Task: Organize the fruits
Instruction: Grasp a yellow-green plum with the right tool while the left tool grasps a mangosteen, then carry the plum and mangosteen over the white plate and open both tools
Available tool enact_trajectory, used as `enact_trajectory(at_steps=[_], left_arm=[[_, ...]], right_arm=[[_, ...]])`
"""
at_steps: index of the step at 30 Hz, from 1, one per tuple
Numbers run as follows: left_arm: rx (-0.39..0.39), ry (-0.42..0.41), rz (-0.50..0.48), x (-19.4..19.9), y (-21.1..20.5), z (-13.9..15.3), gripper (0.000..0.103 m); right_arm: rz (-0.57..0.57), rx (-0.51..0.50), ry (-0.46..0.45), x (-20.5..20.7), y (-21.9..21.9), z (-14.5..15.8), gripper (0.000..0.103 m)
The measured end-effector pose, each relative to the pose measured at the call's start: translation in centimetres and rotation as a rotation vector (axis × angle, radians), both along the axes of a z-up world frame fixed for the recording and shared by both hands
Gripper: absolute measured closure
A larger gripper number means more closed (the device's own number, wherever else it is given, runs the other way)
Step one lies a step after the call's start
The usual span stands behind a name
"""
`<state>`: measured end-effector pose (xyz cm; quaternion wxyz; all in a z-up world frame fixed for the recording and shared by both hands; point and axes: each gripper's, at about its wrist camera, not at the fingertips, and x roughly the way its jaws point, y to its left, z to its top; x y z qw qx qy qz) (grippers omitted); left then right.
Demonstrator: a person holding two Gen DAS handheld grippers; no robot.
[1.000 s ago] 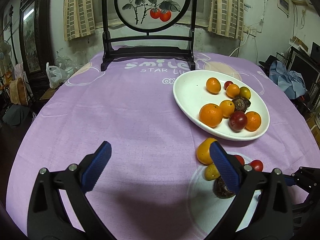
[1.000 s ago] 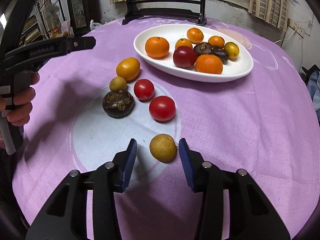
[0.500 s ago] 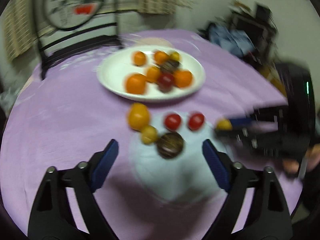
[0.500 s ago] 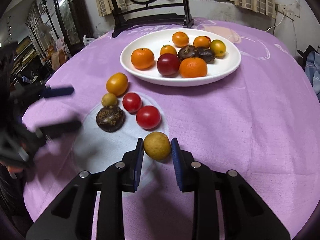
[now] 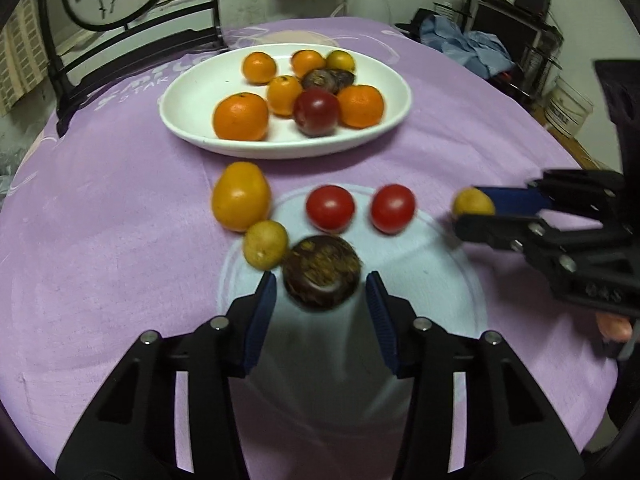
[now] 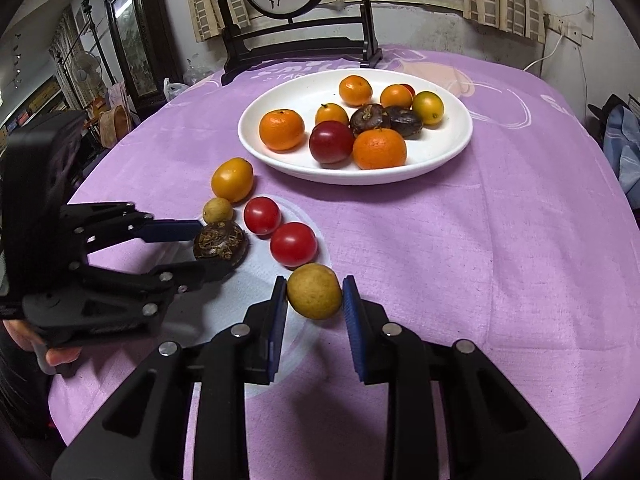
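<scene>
A: Where does the dark round fruit [image 5: 321, 272] lie from the jaws?

B: Straight ahead, between the two blue pads of the left gripper [image 5: 321, 290]; it rests on the pale circle of the purple tablecloth [image 5: 120, 208], flat side down, with no long axis to speak of; the jaws stand a little wider than the fruit, a sliver of gap on each side, so nothing is gripped yet as far as I can judge.

A: And the other hand?

B: The right gripper [image 6: 314, 296] has the small yellow fruit [image 6: 314, 297] between its pads; the pads touch it on both sides, and it seems lifted just off the cloth, though I cannot be sure.

A: What lies around?

B: A smaller yellow fruit [image 5: 265, 244] sits just beside the dark one on its left; two red tomatoes [image 5: 330, 208] sit beyond; an orange oval fruit [image 5: 240, 196] lies farther left; the white plate [image 5: 192, 92] with its oranges is well beyond them.

A: So the coming move?

B: Likely closing the left jaws squarely; the neighbour is near the left pad, so a nudge is the risk.
</scene>
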<state>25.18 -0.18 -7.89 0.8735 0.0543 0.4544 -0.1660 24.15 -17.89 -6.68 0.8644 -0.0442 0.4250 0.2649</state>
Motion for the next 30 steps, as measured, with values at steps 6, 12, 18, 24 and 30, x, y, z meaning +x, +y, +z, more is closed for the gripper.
enact_trajectory(at_steps=[6,12,18,24,30], left_arm=[[-0.002,0.001,-0.005,0.5,-0.5,-0.4,0.055],[0.036,-0.025,-0.018,0.4,-1.1,-0.5,0.055],[0.043,-0.033,-0.023,0.4,-1.1,-0.5,0.059],[-0.072,-0.079,-0.027,-0.2,0.3,2.0,0.059],[-0.2,-0.21,0.137,3.4,2.7,5.7,0.059]], right_arm=[[-0.004,0.009,-0.006,-0.1,-0.2,0.3,0.075],[-0.007,-0.001,-0.005,0.0,-0.1,0.1,0.075],[-0.001,0.004,0.001,0.1,-0.1,-0.2,0.075],[0.009,0.091,-0.072,0.3,-0.2,0.9,0.075],[-0.169,0.24,-0.172,4.2,-1.3,3.2,0.075]])
